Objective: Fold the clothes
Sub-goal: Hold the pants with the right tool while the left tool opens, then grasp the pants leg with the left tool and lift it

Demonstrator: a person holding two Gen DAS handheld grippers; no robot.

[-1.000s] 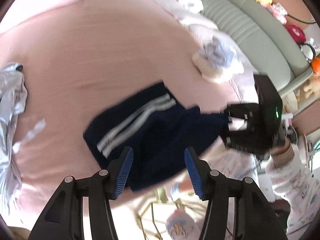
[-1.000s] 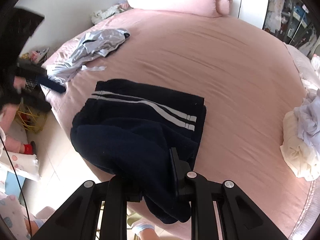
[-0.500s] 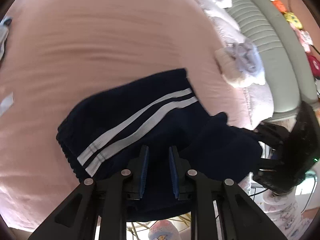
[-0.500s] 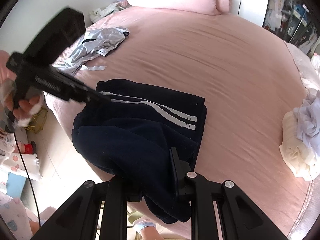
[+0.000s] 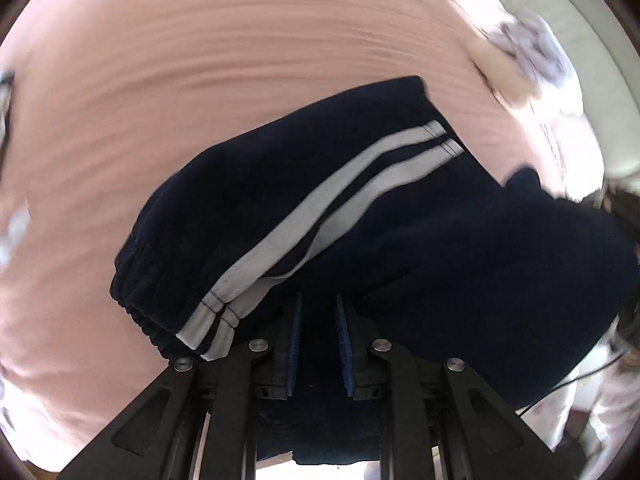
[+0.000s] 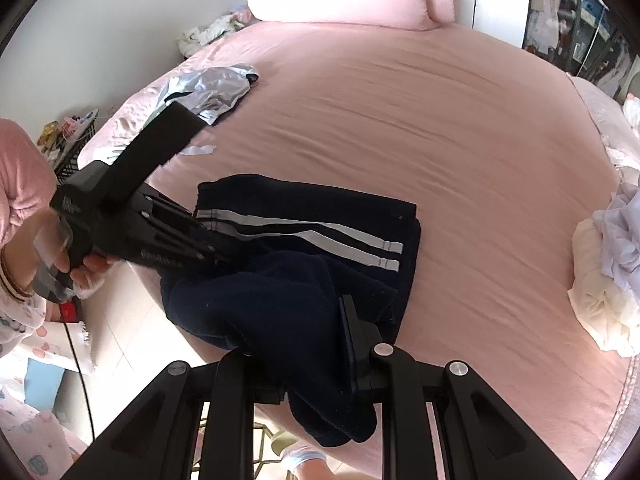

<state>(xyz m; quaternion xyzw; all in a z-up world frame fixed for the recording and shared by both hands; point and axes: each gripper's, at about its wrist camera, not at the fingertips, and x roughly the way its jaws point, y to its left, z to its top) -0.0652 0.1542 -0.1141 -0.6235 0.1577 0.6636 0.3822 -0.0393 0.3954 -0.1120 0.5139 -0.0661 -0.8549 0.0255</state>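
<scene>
Pink bed (image 6: 420, 92), navy shorts (image 6: 304, 248) at its near edge, stripes running left-right. Right gripper (image 6: 316, 344) clamps the near right corner; left gripper (image 6: 224, 254), jaws narrow, pinches the near left waistband end.

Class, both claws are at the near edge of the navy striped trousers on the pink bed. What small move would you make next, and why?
Probably lift both claws together and carry the near edge toward the far edge. The left claw and right claw each pinch dark cloth of the trousers, whose near part hangs off the bed, with the striped part lying flat beyond.
</scene>
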